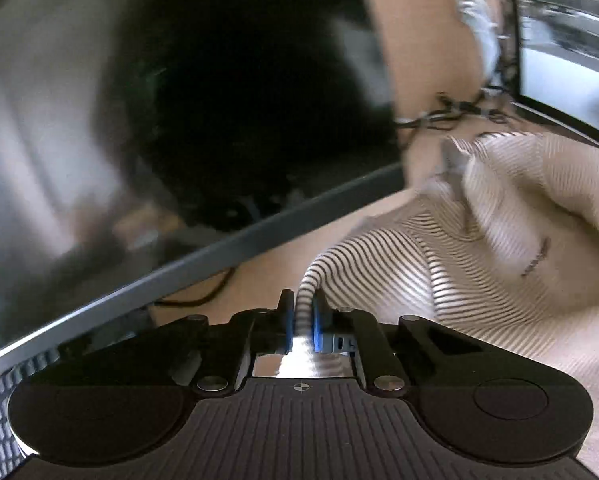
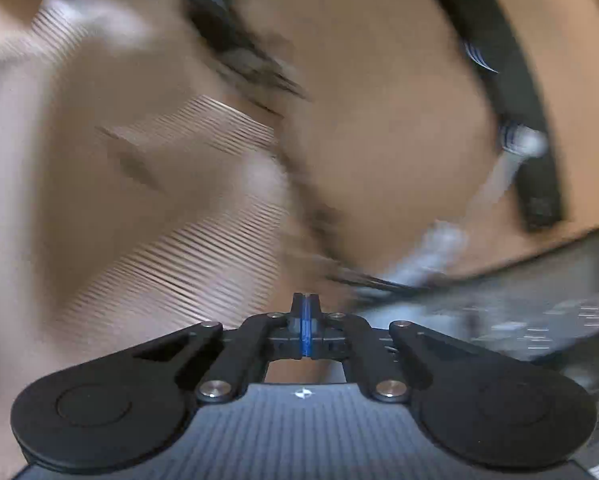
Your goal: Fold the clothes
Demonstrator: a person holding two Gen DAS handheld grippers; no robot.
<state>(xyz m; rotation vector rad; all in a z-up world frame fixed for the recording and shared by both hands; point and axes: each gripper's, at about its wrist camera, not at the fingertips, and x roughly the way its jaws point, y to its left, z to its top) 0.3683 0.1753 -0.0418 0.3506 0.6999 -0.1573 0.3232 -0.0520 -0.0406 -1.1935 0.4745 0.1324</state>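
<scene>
Pinching a rolled edge of the striped garment [image 1: 439, 256] between its blue pads [image 1: 317, 320], the left gripper [image 1: 302, 312] is closed on the cloth, which bunches into a narrow tube right at the fingers. From there the garment spreads to the right and far side over the tan tabletop [image 1: 267, 276], its far portion mounded up in soft, pale folds; a small dark mark shows on the fabric. A grey table edge [image 1: 219, 252] runs diagonally on the left, with a dark cable [image 1: 195, 300] lying just near it, and a tangle of cables [image 1: 451, 112] sits at the far side.

In the right wrist view, heavily blurred, the right gripper [image 2: 305, 312] has its blue pads pressed together with nothing visibly between them. The striped garment [image 2: 179, 272] lies to its left on the tan tabletop [image 2: 399, 140]. A dark curved band [image 2: 515, 120] crosses the far right.
</scene>
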